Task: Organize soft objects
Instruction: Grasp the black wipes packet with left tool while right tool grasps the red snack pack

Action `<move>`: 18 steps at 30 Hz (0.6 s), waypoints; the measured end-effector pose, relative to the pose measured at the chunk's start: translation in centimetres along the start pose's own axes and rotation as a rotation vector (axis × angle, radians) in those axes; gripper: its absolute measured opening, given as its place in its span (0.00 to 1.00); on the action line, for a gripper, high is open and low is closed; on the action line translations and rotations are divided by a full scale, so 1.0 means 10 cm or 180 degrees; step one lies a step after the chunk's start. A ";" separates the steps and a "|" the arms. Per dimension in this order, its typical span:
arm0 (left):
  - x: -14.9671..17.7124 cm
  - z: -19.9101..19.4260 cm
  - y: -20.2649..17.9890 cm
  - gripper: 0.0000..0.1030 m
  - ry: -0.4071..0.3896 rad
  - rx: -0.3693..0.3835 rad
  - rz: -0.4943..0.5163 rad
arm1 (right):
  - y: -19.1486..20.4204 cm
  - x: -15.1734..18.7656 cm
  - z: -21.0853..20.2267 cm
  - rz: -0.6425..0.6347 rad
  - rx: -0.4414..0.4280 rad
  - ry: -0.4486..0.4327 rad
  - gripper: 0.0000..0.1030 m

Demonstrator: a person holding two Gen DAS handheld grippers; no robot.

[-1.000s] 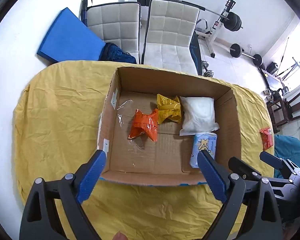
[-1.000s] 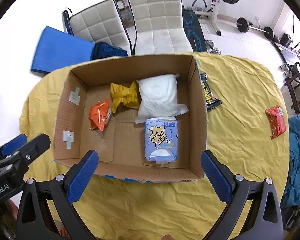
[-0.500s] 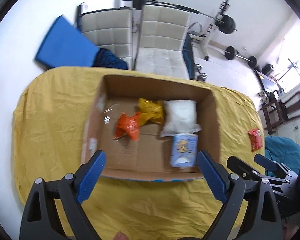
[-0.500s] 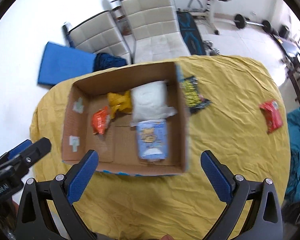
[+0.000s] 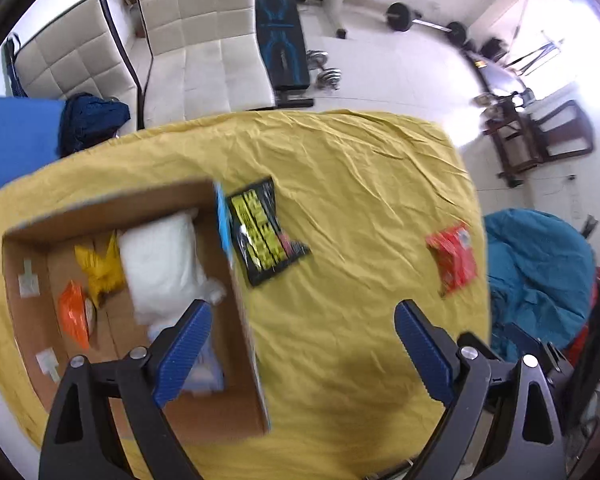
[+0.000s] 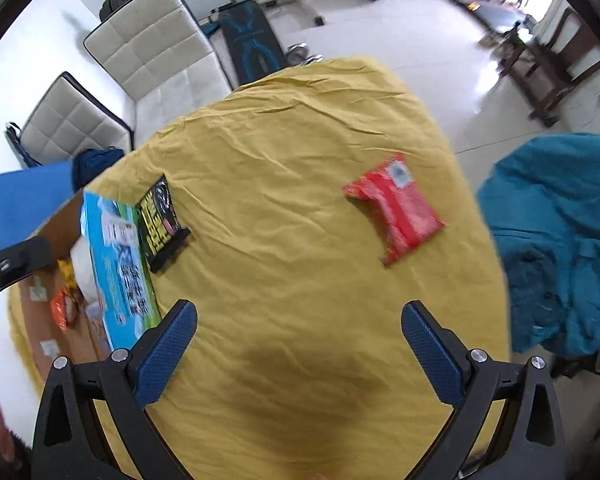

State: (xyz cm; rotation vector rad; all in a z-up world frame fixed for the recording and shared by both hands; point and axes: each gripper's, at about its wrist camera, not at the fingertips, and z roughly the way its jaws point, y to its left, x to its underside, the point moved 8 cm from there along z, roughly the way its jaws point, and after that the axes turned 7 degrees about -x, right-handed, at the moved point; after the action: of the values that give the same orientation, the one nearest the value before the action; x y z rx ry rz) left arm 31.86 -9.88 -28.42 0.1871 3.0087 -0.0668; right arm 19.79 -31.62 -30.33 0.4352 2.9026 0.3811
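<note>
A cardboard box (image 5: 236, 360) sits at the left on the yellow cloth (image 5: 340, 184). It holds a white pack (image 5: 160, 256), a yellow packet (image 5: 98, 268), an orange packet (image 5: 74, 316) and a partly hidden blue tissue pack. A black-and-yellow packet (image 5: 262, 236) lies just right of the box; it also shows in the right wrist view (image 6: 160, 224). A red packet (image 6: 396, 208) lies further right, also in the left wrist view (image 5: 454, 260). My left gripper (image 5: 302, 334) is open over the box's right wall. My right gripper (image 6: 298, 332) is open above bare cloth, short of the red packet.
Two white padded chairs (image 5: 204, 36) stand behind the table, with a blue mat (image 5: 12, 140) at the left. A teal cloth heap (image 6: 560, 240) lies past the table's right edge. Gym weights (image 5: 420, 24) are on the floor beyond.
Both grippers have swung to the right. The box has slid to the left of both views, and the black-and-yellow and red packets have come toward the middle. Both stay open.
</note>
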 end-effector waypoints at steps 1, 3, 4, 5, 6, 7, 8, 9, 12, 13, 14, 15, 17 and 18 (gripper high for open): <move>-0.06 0.05 0.02 0.91 -0.0025 -0.0151 0.0017 | 0.03 -0.09 0.16 0.0052 -0.0254 0.0097 1.00; -0.18 0.11 0.17 0.91 -0.0177 -0.0609 0.0047 | 0.16 -0.18 0.42 0.0087 -0.0532 0.0254 1.00; -0.22 0.14 0.30 0.91 -0.0243 -0.0874 0.0007 | 0.28 -0.23 0.63 0.0111 -0.0633 0.0360 1.00; -0.21 0.17 0.43 0.91 -0.0259 -0.1014 -0.0083 | 0.36 -0.26 0.76 0.0105 -0.0702 0.0410 1.00; -0.18 0.20 0.56 0.91 -0.0255 -0.1038 -0.0190 | 0.45 -0.28 0.89 0.0101 -0.0774 0.0457 0.99; -0.12 0.25 0.70 0.91 -0.0221 -0.1024 -0.0340 | 0.56 -0.30 1.04 0.0092 -0.0839 0.0518 0.98; -0.06 0.29 0.81 0.91 -0.0181 -0.1006 -0.0465 | 0.66 -0.30 1.20 0.0093 -0.0882 0.0591 0.96; 0.02 0.35 0.96 0.91 -0.0123 -0.0976 -0.0634 | 0.74 -0.30 1.34 0.0123 -0.0910 0.0656 0.92; 0.19 0.46 1.25 0.91 -0.0023 -0.0878 -0.0978 | 0.97 -0.27 1.73 0.0235 -0.0990 0.0882 0.78; 0.23 0.50 1.32 0.91 0.0008 -0.0849 -0.1054 | 1.04 -0.27 1.88 0.0273 -0.1007 0.0955 0.74; 0.29 0.55 1.40 0.91 0.0054 -0.0829 -0.1138 | 1.09 -0.26 1.95 0.0270 -0.1039 0.1002 0.72; 0.32 0.57 1.41 0.91 0.0072 -0.0813 -0.1174 | 1.14 -0.25 2.03 0.0299 -0.1060 0.1029 0.67; 0.39 0.59 1.48 0.91 0.0090 -0.0785 -0.1249 | 1.26 -0.22 2.18 0.0384 -0.1128 0.1056 0.54; 0.40 0.58 1.49 0.91 0.0090 -0.0787 -0.1260 | 1.31 -0.21 2.22 0.0414 -0.1161 0.1058 0.38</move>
State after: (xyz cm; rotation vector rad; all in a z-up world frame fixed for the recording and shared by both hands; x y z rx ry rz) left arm 30.50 5.10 -35.23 -0.4335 2.9967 0.2708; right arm 29.97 -15.21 -47.48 0.5437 3.0192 1.0749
